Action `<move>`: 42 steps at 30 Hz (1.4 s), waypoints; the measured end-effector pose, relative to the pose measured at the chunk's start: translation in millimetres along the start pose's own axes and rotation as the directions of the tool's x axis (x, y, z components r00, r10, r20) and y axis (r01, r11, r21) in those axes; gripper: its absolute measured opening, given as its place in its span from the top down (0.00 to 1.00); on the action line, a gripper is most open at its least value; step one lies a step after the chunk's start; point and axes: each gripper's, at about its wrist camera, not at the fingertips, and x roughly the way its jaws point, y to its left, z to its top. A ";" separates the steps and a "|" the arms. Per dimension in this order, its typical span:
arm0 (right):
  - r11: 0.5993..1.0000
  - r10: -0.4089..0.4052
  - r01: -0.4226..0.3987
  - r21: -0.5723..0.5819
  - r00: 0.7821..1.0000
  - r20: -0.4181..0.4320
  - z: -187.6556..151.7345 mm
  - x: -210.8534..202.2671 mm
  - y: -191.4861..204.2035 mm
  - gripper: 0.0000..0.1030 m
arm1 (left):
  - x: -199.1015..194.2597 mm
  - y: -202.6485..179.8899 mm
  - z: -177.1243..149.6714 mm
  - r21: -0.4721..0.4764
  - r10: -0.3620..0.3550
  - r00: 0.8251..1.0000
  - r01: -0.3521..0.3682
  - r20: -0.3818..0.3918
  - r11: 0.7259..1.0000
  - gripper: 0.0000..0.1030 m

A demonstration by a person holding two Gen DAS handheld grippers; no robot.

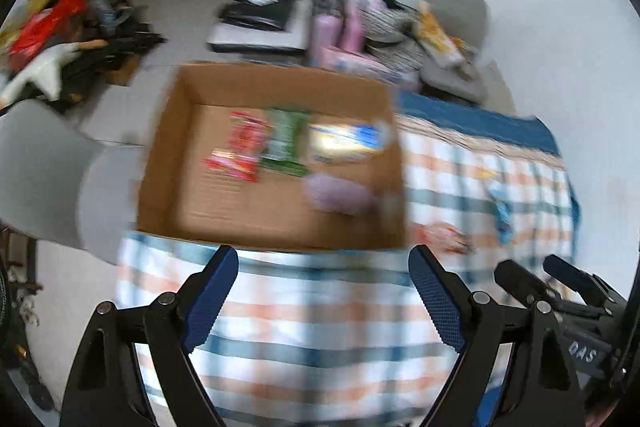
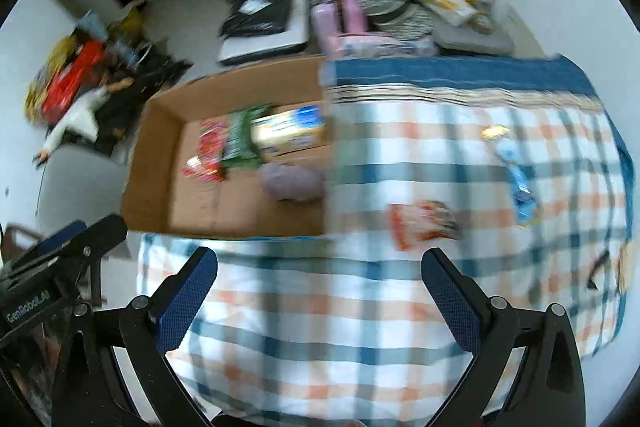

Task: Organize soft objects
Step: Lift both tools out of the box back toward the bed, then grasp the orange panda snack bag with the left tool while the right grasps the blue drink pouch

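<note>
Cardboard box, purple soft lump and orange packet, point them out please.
cardboard box [image 1: 168,143], left wrist view, left inner wall.
purple soft lump [image 2: 292,181], right wrist view, its middle.
orange packet [image 2: 420,225], right wrist view, its middle.

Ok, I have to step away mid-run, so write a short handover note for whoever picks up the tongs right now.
Left tongs: open, holding nothing, above the checked cloth in front of the cardboard box.
Right tongs: open, holding nothing, above the same cloth.
Done: red packet, green packet, yellow-blue pack and purple soft item lie in the box.
Left: orange packet and blue packet are on the cloth, outside the box.
</note>
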 end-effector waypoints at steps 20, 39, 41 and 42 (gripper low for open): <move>0.967 0.002 0.054 0.250 0.976 -0.220 55.5 112.4 -301.2 0.00 | 266.8 -200.2 6.3 -0.001 -0.045 0.840 0.052 -0.542 0.999 0.15; 0.991 -0.038 0.093 0.097 0.887 -0.460 95.9 257.2 -284.7 0.40 | 325.4 -202.3 -13.9 0.070 0.109 0.793 -0.083 -0.600 0.994 0.29; 0.990 -0.059 0.111 0.084 0.882 -0.468 95.8 260.9 -281.6 0.43 | 322.3 -199.8 -14.5 0.072 0.123 0.795 -0.099 -0.594 0.992 0.45; 0.990 -0.069 0.119 0.076 0.880 -0.470 96.2 262.0 -279.0 0.46 | 318.8 -198.5 -15.3 0.070 0.119 0.800 -0.096 -0.588 0.993 0.45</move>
